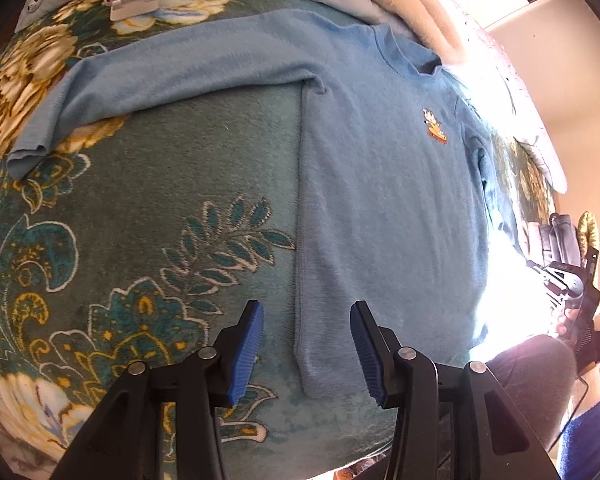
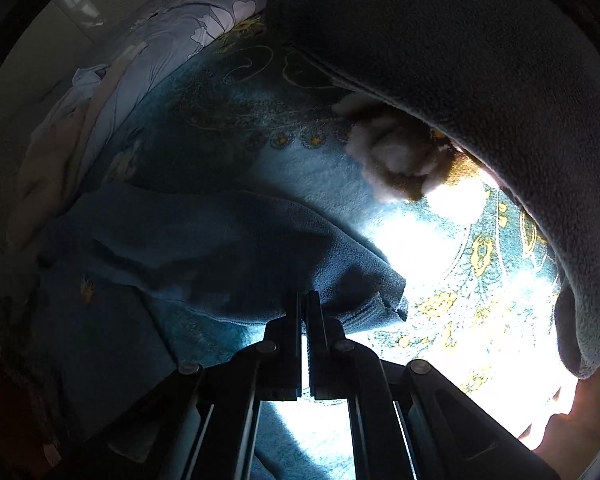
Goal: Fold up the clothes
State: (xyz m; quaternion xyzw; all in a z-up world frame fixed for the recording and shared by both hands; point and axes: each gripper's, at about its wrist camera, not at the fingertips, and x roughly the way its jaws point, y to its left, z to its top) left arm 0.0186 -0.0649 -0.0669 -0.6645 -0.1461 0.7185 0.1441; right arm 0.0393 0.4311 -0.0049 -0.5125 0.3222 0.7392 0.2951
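Gripping the sweater's sleeve [image 2: 260, 256], right gripper [image 2: 305, 300] lifts it.

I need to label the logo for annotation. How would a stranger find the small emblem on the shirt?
Start at the floral teal blanket and find the light blue long-sleeved shirt spread flat on it. On its chest, below the collar, sits a small orange and yellow emblem, the only mark on the plain fabric.

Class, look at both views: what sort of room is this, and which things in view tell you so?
Most likely a bedroom: a blue sweater lies spread on a floral plush blanket, with rumpled bedding bunched along the wall and a soft toy nearby.
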